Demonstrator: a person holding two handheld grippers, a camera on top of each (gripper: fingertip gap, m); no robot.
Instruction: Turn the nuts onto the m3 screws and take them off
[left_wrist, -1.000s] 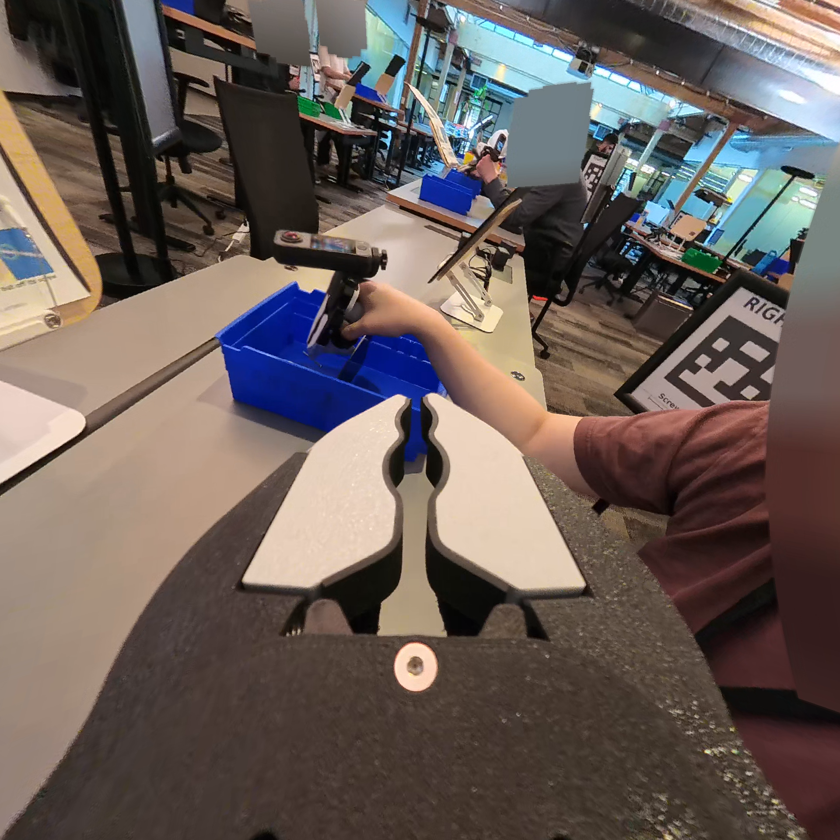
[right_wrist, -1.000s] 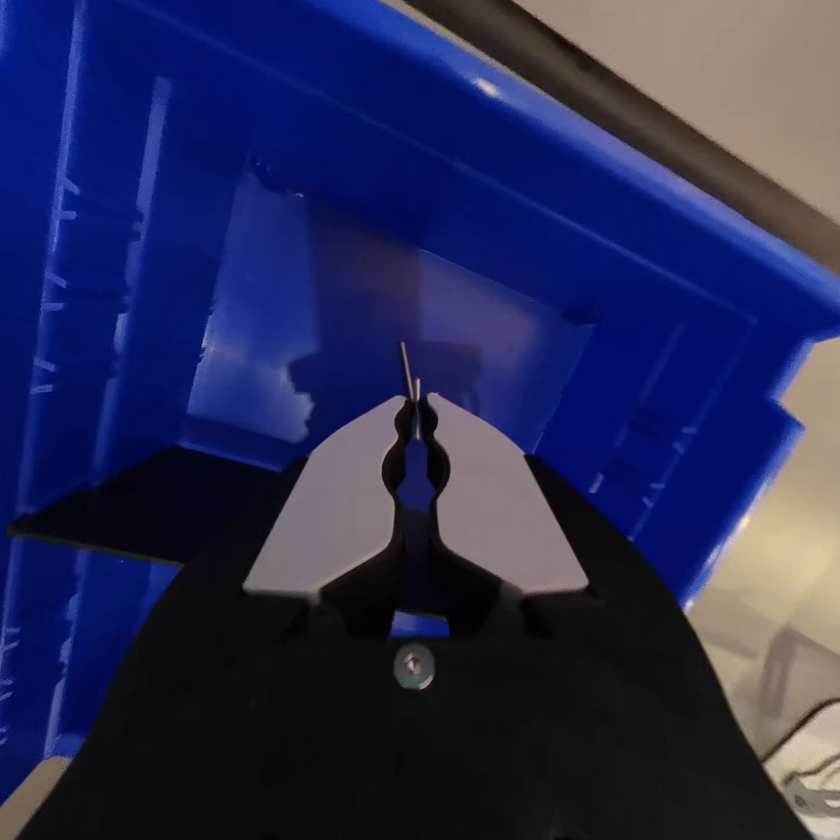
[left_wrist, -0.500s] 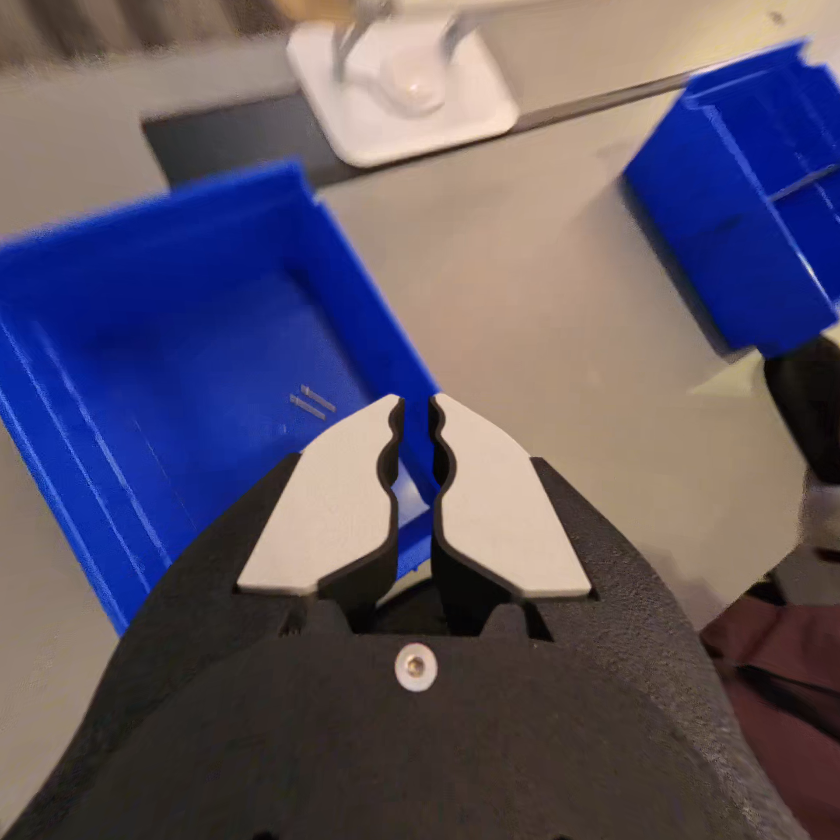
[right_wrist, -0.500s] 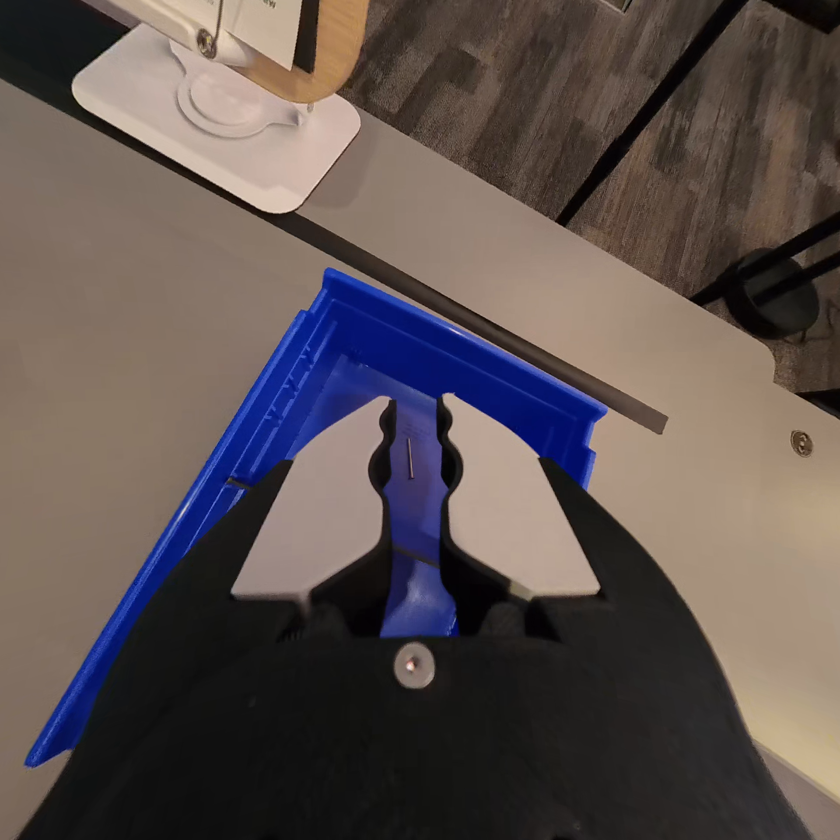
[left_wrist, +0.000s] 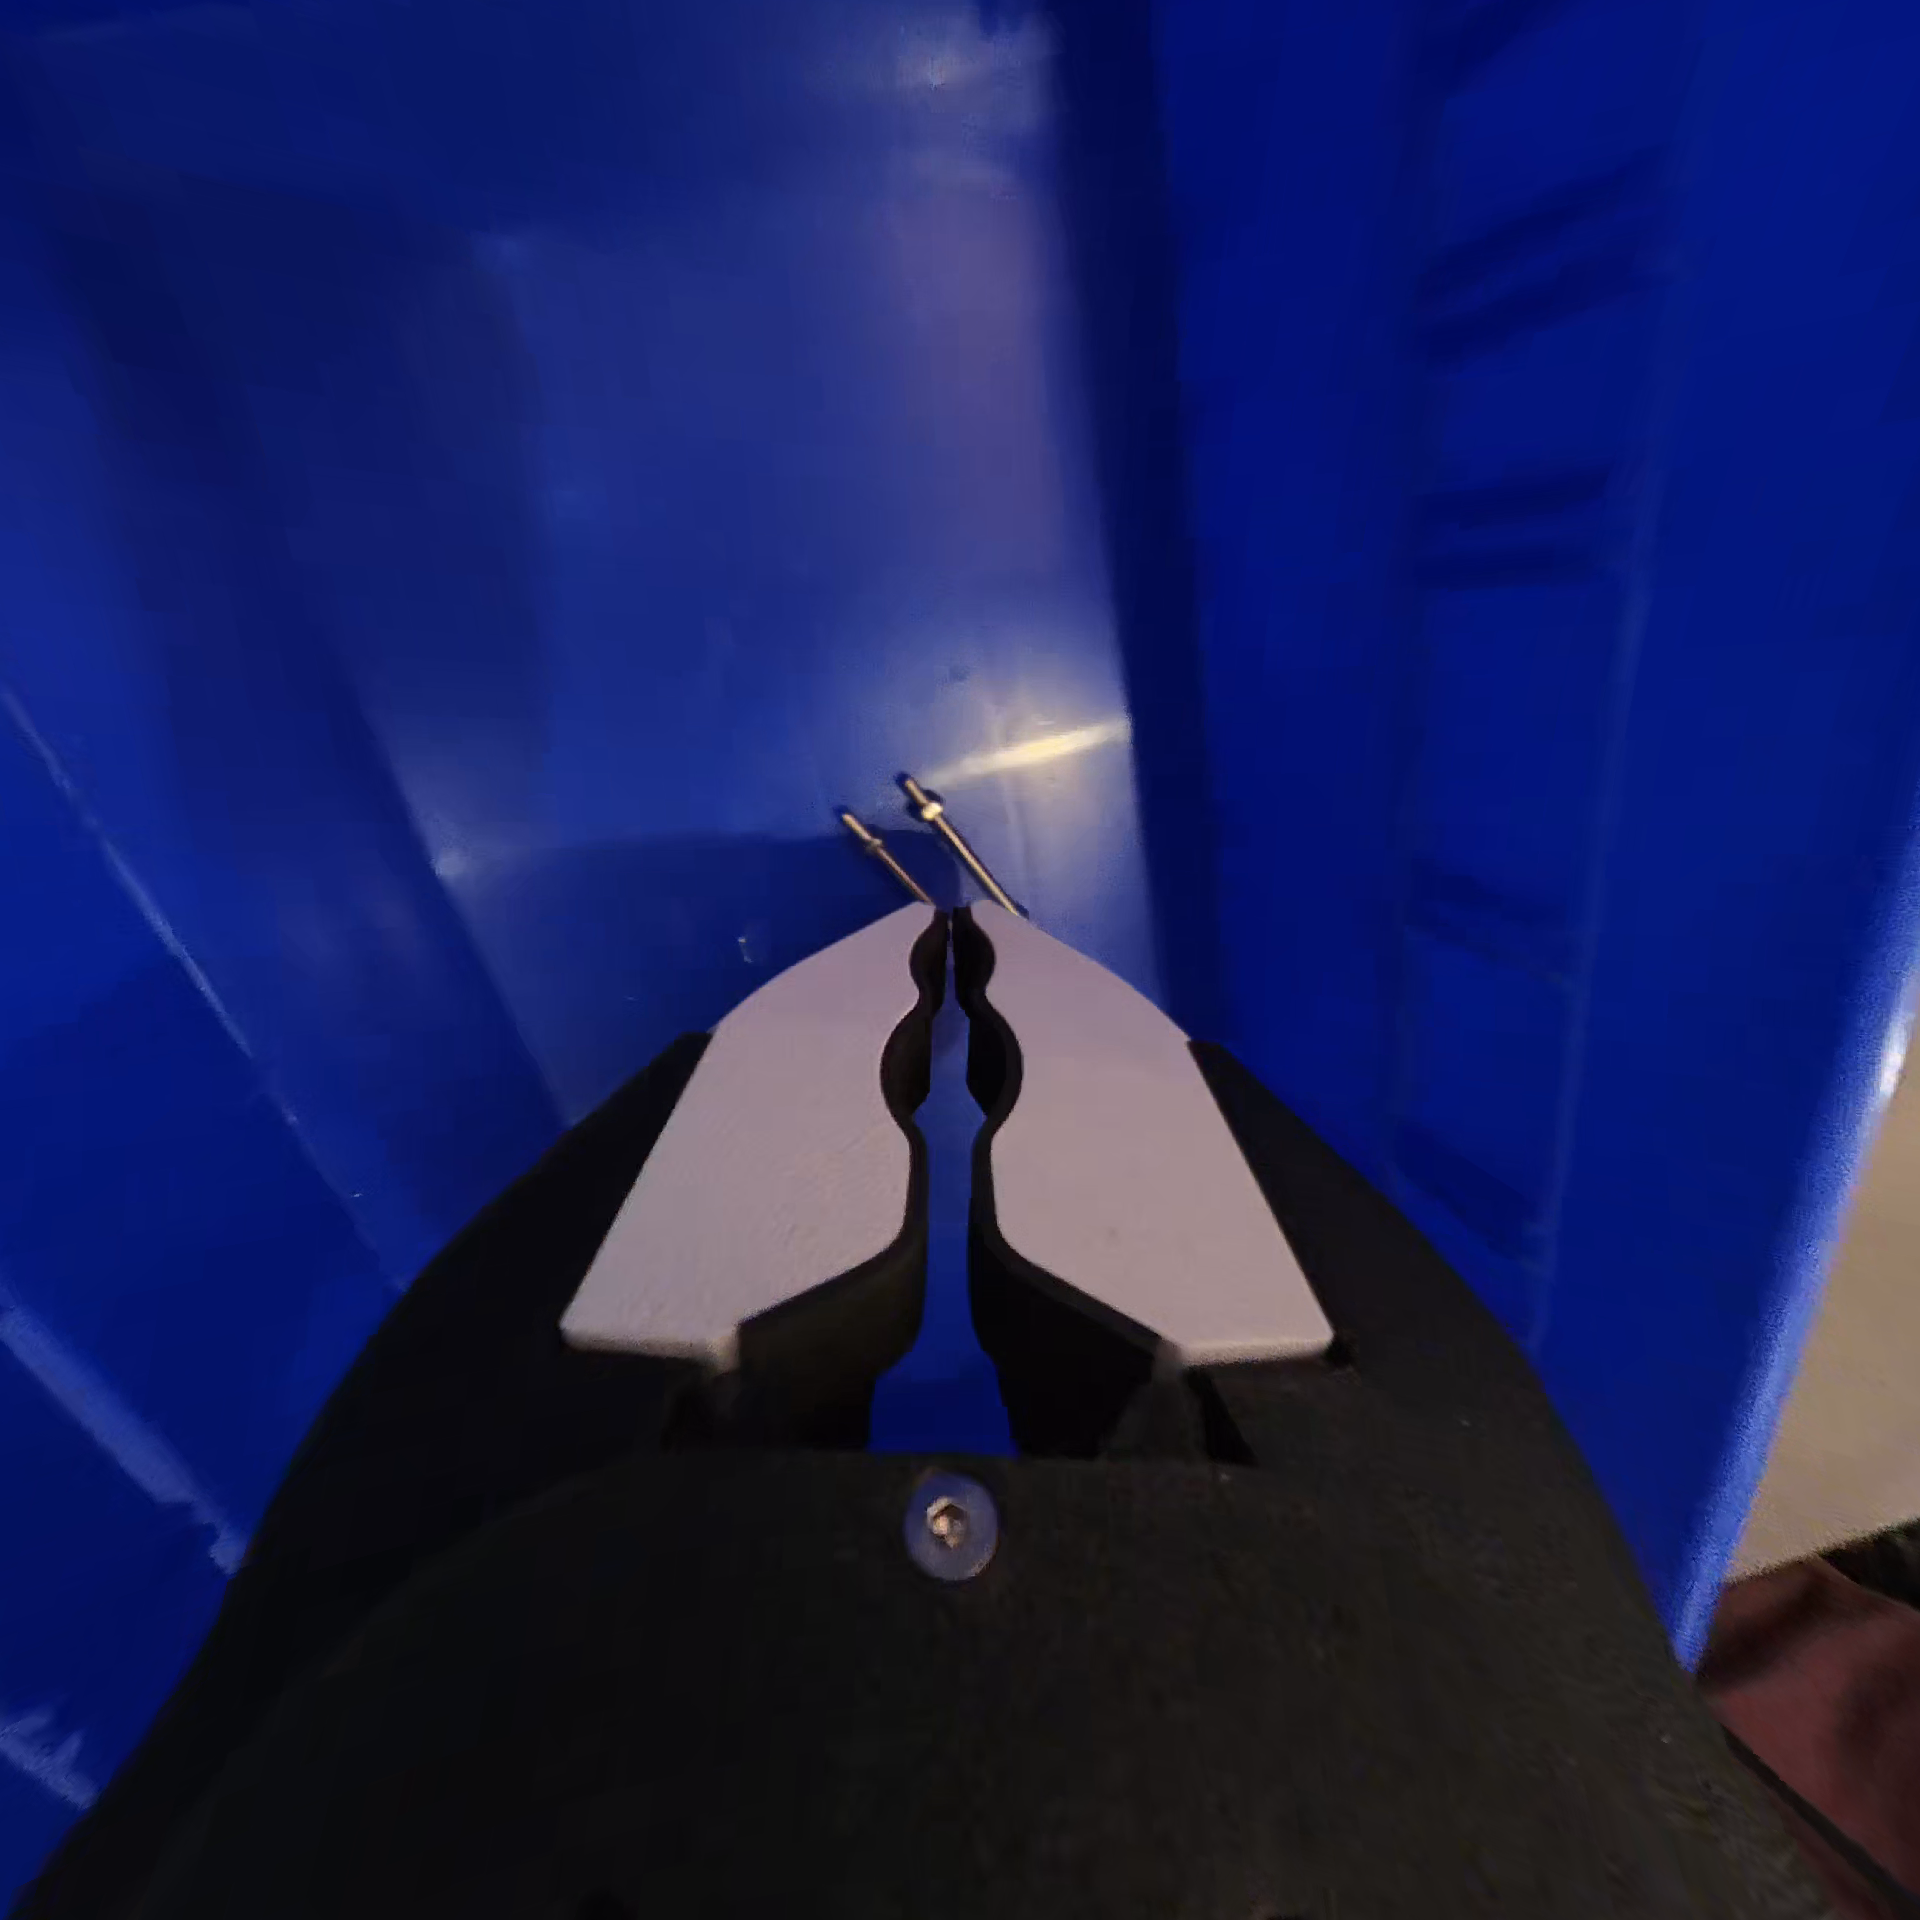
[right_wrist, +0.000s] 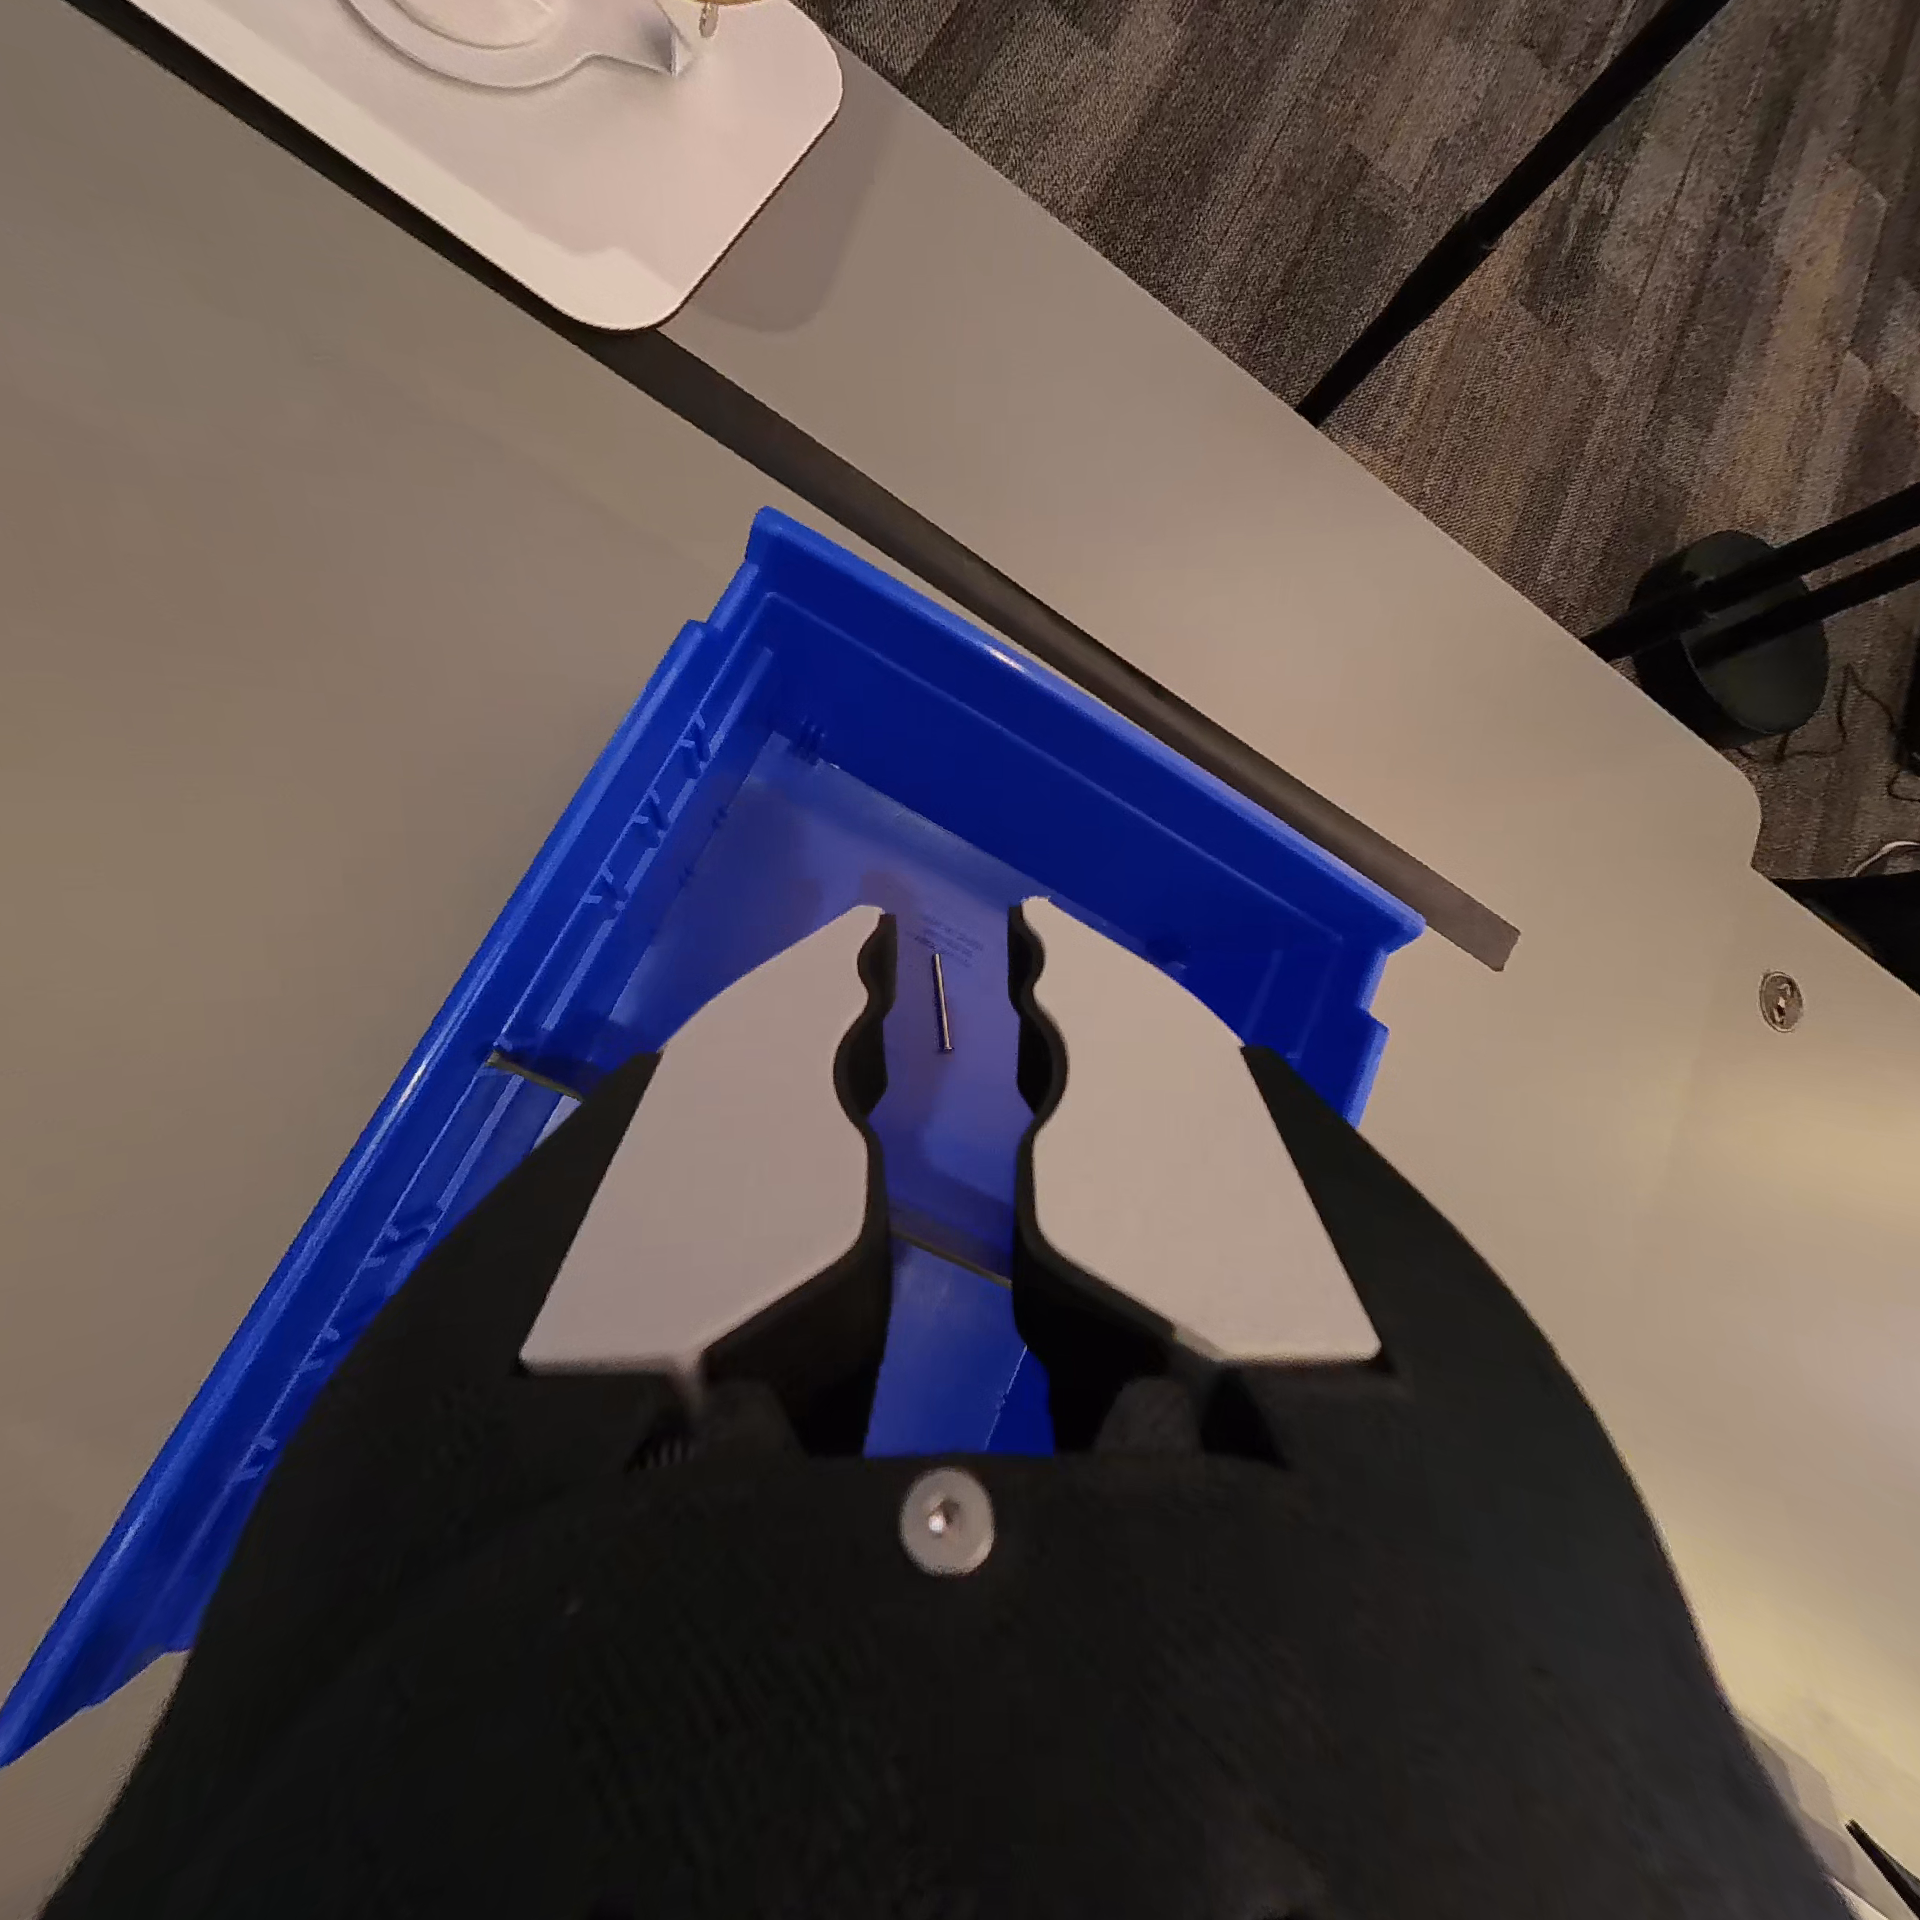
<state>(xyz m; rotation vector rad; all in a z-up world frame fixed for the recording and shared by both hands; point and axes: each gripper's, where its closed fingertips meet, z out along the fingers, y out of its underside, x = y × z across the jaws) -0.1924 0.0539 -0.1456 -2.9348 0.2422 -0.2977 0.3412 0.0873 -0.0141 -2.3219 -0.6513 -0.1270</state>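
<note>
In the left wrist view my left gripper (left_wrist: 943, 912) is deep inside a blue bin (left_wrist: 623, 520). Its jaws are closed together at the tips on the near end of a thin screw (left_wrist: 883, 857). A second screw (left_wrist: 961, 854) lies parallel just to the right, with a small nut (left_wrist: 928, 808) near its far end. In the right wrist view my right gripper (right_wrist: 951, 912) is open and empty, held above another blue bin (right_wrist: 1091, 748). A single screw (right_wrist: 940, 1003) lies on that bin's floor, seen between the fingers.
The right bin sits on a grey table (right_wrist: 312, 623) beside a dark seam (right_wrist: 1039, 613). A white stand base (right_wrist: 540, 135) is at the far left. The table edge, the floor and a black stand foot (right_wrist: 1745, 644) are at the right. Some 55 cm of space lies between my two pairs of fingers.
My left gripper has dropped from above the bin down to the two screws and its jaws have closed. My right gripper has opened wider over its bin; the screw there has stayed put.
</note>
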